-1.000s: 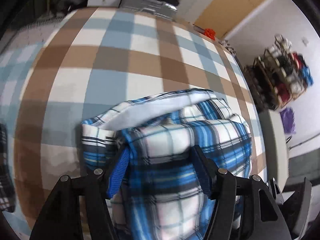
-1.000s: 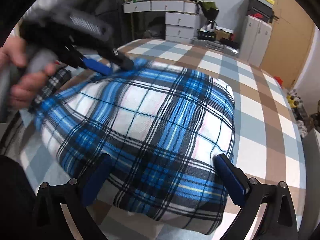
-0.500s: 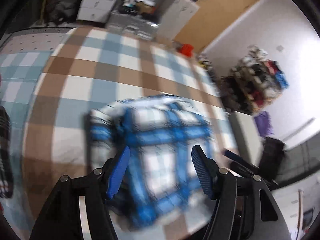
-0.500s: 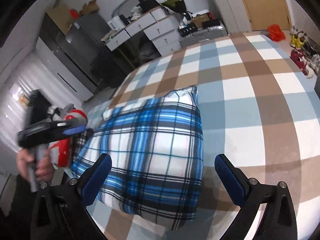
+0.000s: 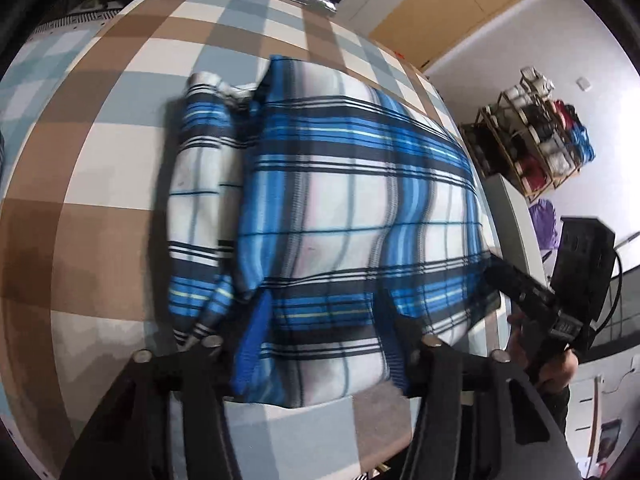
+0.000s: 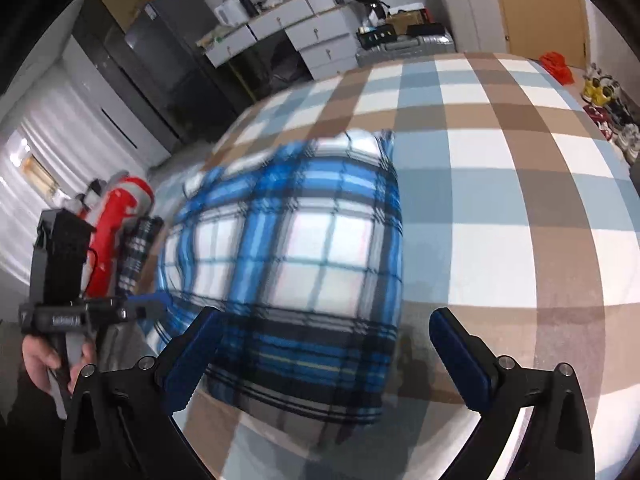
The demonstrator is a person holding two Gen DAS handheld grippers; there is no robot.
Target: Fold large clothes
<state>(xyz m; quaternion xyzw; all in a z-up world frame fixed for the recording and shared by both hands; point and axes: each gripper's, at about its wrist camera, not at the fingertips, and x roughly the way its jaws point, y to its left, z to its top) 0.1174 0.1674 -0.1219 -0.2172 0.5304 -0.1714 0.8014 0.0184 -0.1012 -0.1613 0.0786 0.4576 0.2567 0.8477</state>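
Most of the folding looks done: the plaid garment [image 5: 352, 208] lies compact on the bed [image 5: 100, 208], left gripper [image 5: 320, 344] closing astride its near edge, right gripper [image 6: 320, 344] open, empty.

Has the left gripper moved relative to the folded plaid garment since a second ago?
Yes. The left gripper pulled back off the plaid garment, then returned to its near edge, jaws just closing around the fabric.
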